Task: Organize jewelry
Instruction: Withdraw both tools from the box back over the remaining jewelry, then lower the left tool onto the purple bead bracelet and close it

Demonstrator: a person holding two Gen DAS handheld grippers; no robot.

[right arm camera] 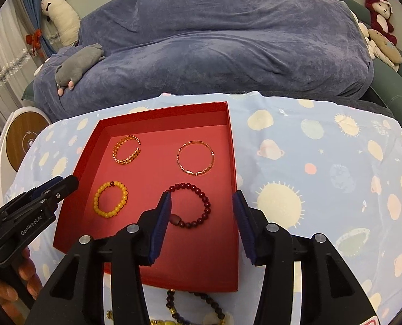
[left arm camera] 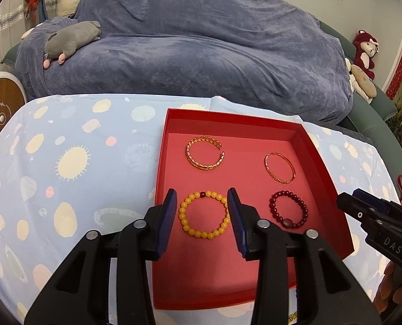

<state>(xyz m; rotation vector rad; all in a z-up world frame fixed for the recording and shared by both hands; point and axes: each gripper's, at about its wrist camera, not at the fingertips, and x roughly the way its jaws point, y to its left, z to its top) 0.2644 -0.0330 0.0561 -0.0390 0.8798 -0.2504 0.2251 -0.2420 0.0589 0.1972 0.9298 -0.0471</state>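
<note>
Left gripper point(left arm camera: 202, 197) parted over yellow bracelet point(left arm camera: 203, 214), red tray point(left arm camera: 228, 116) rim near

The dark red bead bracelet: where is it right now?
The dark red bead bracelet lies flat in the red tray, near-right corner in both views, beside the yellow bead bracelet and below the thin gold bangle.
</note>
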